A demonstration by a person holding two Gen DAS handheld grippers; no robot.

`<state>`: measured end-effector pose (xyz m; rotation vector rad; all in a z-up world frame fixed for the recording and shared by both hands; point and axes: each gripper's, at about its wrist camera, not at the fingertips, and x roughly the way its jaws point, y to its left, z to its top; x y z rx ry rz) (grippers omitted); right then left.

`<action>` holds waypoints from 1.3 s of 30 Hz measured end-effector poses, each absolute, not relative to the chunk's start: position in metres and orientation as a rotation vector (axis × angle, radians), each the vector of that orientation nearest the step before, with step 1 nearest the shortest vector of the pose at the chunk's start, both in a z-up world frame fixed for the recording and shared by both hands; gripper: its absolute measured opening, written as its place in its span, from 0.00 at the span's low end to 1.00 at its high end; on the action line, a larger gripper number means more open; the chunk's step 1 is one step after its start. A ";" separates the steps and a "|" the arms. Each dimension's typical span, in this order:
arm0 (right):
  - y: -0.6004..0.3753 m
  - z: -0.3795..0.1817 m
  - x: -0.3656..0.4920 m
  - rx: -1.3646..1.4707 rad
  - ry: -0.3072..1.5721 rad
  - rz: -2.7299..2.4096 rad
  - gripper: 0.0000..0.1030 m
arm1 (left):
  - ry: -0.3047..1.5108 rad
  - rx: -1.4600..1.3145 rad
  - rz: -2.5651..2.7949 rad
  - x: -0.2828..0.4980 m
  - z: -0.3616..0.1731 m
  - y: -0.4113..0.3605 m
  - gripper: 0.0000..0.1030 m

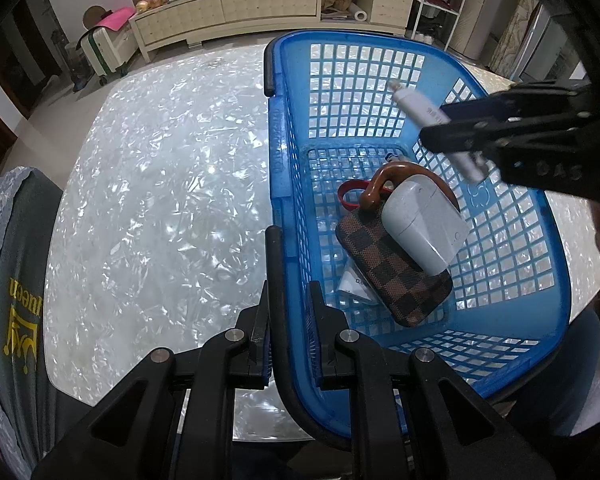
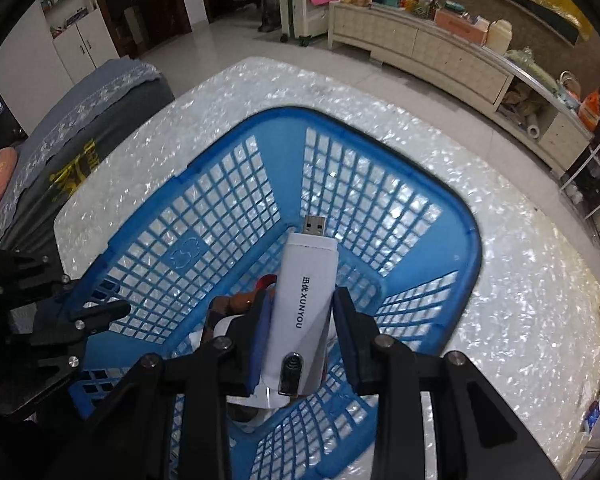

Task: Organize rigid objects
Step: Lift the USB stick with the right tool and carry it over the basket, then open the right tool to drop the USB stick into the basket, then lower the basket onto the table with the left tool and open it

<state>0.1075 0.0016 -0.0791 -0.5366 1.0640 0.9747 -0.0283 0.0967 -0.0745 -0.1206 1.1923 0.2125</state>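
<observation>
While the left gripper (image 1: 288, 320) pinches the near rim of the blue basket (image 1: 556, 280), jaws closed tight on the plastic wall and one black handle (image 1: 278, 264) running up between its fingers, the right gripper (image 2: 302, 328) carries a white USB dongle (image 2: 302, 304) over the basket's open mouth.

Right jaws: partly closed, blue pads pressing both long sides of the dongle. Metal plug points forward, away from the camera. Printed label faces up. In the left wrist view the same dongle (image 1: 432, 120) hangs above the far half of the basket, clear of the mesh.

Already in the basket: a brown checkered case (image 1: 396, 276) lying flat, a grey-white rounded device (image 1: 424, 232) resting on top of it, a brown curved handle-like piece (image 1: 380, 188), a red ring (image 1: 350, 194) behind it, and a scrap of white packet (image 1: 356, 286) partly under the case. The pearly white table (image 1: 160, 200) around the basket shows no loose items on the visible side.

Step in hand, as I judge it: the drop-off, with the dongle held above its destination and not yet released.

Next move likely calls for lowering the dongle toward the bare mesh floor beyond the pile, then opening the jaws. Risk: release from height could bounce it off the grey device. Left hold should keep the basket from sliding.
</observation>
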 end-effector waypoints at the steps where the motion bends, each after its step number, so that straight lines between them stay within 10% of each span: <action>1: 0.004 -0.084 0.108 -0.540 1.074 0.974 0.29 | 1.192 -0.119 0.212 -0.028 -0.075 0.097 0.15; 22: 0.029 -0.108 0.090 -0.640 1.096 1.007 0.28 | 1.191 -0.123 0.203 -0.029 -0.075 0.098 0.15; 32: 0.036 -0.106 0.075 -0.679 1.034 1.000 0.86 | 1.190 -0.121 0.204 -0.028 -0.075 0.098 0.15; 39: 0.024 -0.094 0.079 -0.643 1.028 0.977 0.99 | 1.191 -0.121 0.207 -0.028 -0.075 0.098 0.15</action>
